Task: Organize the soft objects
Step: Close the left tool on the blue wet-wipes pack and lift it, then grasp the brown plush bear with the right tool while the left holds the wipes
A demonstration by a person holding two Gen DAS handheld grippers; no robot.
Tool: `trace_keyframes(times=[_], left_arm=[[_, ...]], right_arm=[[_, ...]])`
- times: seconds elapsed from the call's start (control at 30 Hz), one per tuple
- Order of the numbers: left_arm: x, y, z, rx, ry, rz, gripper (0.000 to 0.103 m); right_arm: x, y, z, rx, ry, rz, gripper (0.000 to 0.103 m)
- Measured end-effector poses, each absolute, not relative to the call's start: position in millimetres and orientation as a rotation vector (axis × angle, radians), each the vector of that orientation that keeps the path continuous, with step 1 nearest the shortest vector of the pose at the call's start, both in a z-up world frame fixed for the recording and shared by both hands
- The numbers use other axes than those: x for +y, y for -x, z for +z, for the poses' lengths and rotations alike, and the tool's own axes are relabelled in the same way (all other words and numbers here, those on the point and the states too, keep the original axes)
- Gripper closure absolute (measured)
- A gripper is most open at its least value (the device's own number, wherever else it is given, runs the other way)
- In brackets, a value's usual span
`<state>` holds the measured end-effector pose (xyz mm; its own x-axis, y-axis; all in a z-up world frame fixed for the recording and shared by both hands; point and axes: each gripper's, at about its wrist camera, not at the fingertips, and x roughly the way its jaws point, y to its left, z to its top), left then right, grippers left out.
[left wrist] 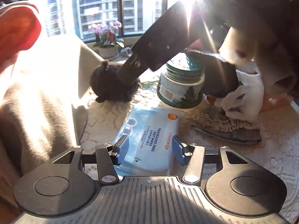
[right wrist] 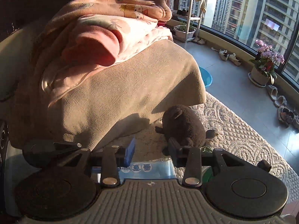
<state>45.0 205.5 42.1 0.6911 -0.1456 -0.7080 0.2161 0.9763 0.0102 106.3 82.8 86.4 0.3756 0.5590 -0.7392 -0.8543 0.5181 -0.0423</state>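
Just beside the right tool (right wrist: 152, 150), parted and empty: brown plush toy (right wrist: 182, 125), touching.

Low sun floods a lace-covered table (left wrist: 276, 149), where the left gripper (left wrist: 149, 149) hangs with jaws parted above a pack of wet wipes (left wrist: 149, 128). Beyond, the right gripper (left wrist: 134, 80) touches a dark plush toy (left wrist: 106, 85) beside a green-lidded jar (left wrist: 179, 85).
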Motion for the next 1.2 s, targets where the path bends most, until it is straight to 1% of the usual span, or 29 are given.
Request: trace_keyframes(times=[0.03,0.1,0.17,0.2,0.27,0.3,0.37,0.43,0.5,0.67,0.73,0.8,0.97,1.2], left_arm=[[198.8,-47.3,38.6,0.803,-0.130,-0.227,0.043],[186.0,-44.4,36.4,0.812,-0.205,-0.258,0.028],[179.2,-46.5,37.7,0.821,-0.225,-0.286,0.027],[179.6,-47.1,39.6,0.817,-0.223,-0.295,0.029],[181.0,-52.0,40.7,0.814,-0.247,-0.261,0.029],[182.9,-59.9,38.6,0.827,-0.271,-0.229,0.031],[189.7,-73.3,34.4,0.854,-0.272,-0.215,0.024],[194.3,-81.2,33.2,0.863,-0.270,-0.210,0.024],[199.6,-87.3,34.7,0.871,-0.228,-0.212,0.021],[214.1,-103.3,25.1,0.893,-0.097,-0.197,0.012],[214.0,-104.7,23.7,0.881,-0.082,-0.190,0.011],[212.7,-103.5,25.6,0.894,-0.075,-0.181,0.013],[222.7,-87.4,29.0,0.903,0.020,-0.071,0.016],[225.2,-75.6,29.8,0.868,0.104,-0.021,0.016]], right_arm=[[69.5,-105.4,92.5,0.718,0.462,0.931,0.055],[45.1,-108.5,100.4,0.704,0.447,0.908,0.055],[23.0,-109.2,106.7,0.695,0.422,0.886,0.054],[14.7,-111.7,107.8,0.691,0.405,0.878,0.052],[-1.2,-112.3,112.3,0.687,0.382,0.862,0.048],[-6.8,-111.2,114.7,0.686,0.377,0.854,0.047],[-15.3,-111.6,114.9,0.683,0.374,0.843,0.046],[-21.1,-114.4,114.9,0.693,0.357,0.837,0.041],[-22.5,-119.8,114.2,0.717,0.336,0.844,0.038],[-4.5,-141.0,117.2,0.768,0.289,0.844,0.036],[11.2,-157.7,119.7,0.797,0.248,0.834,0.032],[31.9,-174.6,116.7,0.838,0.226,0.816,0.027],[96.9,-197.0,90.4,0.916,0.303,0.766,0.026],[156.9,-210.5,49.8,0.992,0.425,0.697,0.026]])
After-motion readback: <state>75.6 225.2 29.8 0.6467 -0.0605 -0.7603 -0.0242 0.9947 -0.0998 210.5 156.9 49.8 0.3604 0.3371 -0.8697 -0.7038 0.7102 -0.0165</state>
